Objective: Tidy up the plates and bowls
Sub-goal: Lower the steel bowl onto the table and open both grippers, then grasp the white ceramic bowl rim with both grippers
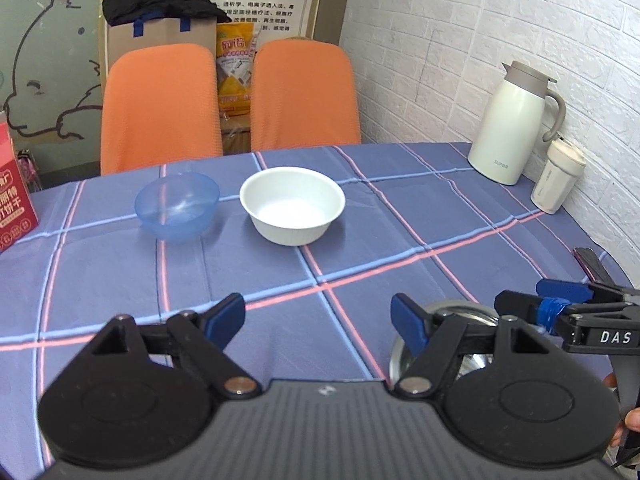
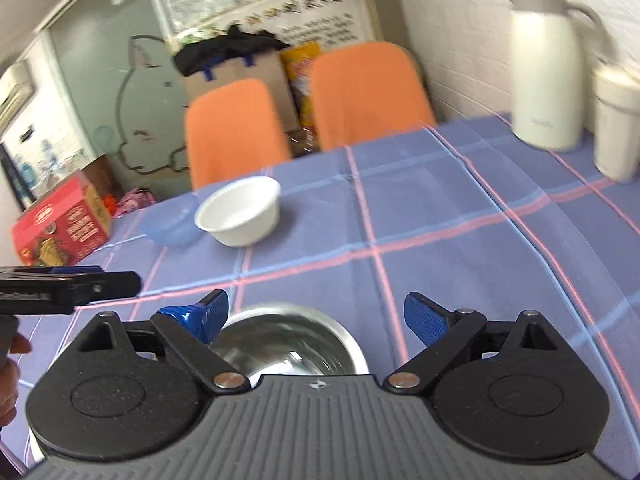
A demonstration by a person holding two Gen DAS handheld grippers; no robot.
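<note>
- The right hand-held gripper point(image 2: 316, 316) hangs just above the round, shiny stainless-steel bowl point(image 2: 292, 340) near the front edge of the counter point(image 2: 440, 208), fingers spread wide and empty, one on each side of the rim.
- The left hand-held gripper point(image 1: 318, 318) is also spread wide with nothing between its blue pads point(image 1: 228, 316); it sits just to the left of the steel bowl, over bare cloth.
- The likely step in hand is taking up the steel bowl to nest it with the others. A sound grip would put one finger inside the wall and one outside, then close firmly, since polished metal looks slick and the rim is thin.
- Farther back, well apart from the steel bowl, stand a white, straight-walled bowl of matte plastic or foam point(image 1: 292, 204) and, just to its left, a translucent blue plastic bowl point(image 1: 177, 204); both are upright and empty.
- The white bowl looks light and may skid on the cloth if something is dropped into it, so lowering gently would be wise.
- The blue checked tablecloth looks soft and creased, giving some friction.
- No plates are in view.
</note>
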